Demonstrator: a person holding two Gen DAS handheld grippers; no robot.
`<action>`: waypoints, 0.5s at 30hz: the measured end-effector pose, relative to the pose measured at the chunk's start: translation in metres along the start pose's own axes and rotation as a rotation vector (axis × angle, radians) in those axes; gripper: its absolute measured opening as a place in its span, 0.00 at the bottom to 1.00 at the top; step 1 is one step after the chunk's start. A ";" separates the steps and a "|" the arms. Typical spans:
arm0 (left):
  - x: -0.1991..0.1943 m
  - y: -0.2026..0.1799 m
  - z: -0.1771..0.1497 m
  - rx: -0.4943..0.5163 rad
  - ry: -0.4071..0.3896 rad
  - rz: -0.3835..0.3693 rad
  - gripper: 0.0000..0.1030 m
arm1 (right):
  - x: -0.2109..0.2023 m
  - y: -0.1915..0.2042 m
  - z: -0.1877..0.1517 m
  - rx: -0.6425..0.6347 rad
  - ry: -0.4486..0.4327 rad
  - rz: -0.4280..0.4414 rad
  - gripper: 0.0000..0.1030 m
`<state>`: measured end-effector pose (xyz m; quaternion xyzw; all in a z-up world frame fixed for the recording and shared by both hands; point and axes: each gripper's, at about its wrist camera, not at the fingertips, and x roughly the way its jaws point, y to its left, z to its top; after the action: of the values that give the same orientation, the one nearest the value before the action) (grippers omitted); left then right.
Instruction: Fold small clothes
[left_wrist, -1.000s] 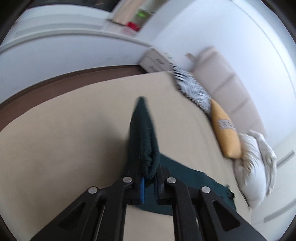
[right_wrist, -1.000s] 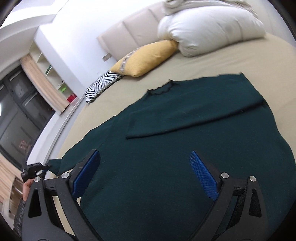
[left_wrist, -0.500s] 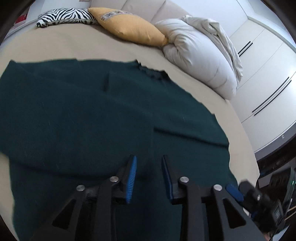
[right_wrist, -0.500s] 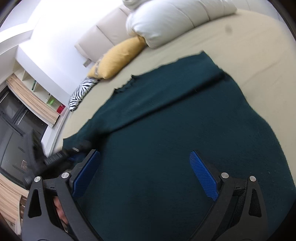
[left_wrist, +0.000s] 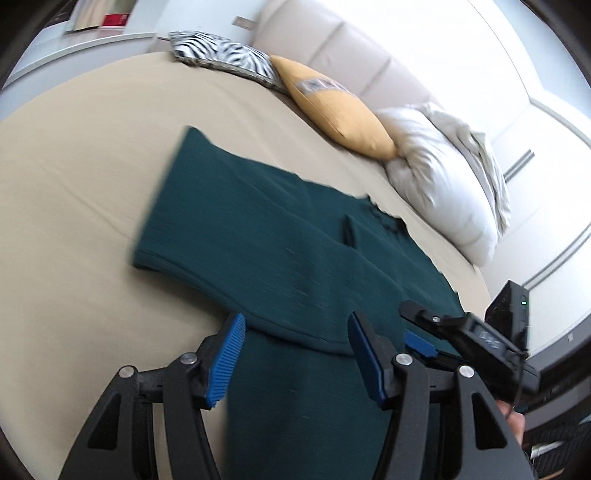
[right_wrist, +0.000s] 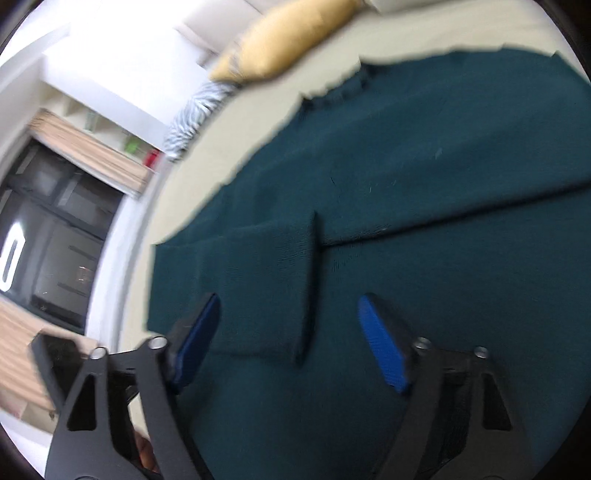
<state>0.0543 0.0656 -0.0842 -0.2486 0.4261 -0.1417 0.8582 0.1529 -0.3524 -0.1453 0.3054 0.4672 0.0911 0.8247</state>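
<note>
A dark green sweater lay flat on the beige bed, sleeves folded across. The left gripper hovered low, jaws just opening, empty; the right gripper angled downward, narrowing, gripping nothing.

Sweater hem below both frames, pillows motion-blurred

Black plastic tongs, ribbed blue pads, silver screws
</note>
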 end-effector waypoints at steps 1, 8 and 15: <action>-0.003 0.008 0.003 -0.015 -0.007 0.002 0.59 | 0.006 0.004 0.002 -0.015 -0.003 -0.018 0.71; -0.006 0.044 0.034 -0.103 -0.051 0.022 0.61 | 0.014 0.035 0.013 -0.174 0.043 -0.124 0.06; 0.009 0.030 0.061 -0.061 -0.056 0.002 0.61 | -0.048 0.068 0.051 -0.327 -0.070 -0.083 0.06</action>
<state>0.1093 0.1051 -0.0757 -0.2783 0.4064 -0.1207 0.8619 0.1777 -0.3407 -0.0519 0.1507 0.4295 0.1211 0.8821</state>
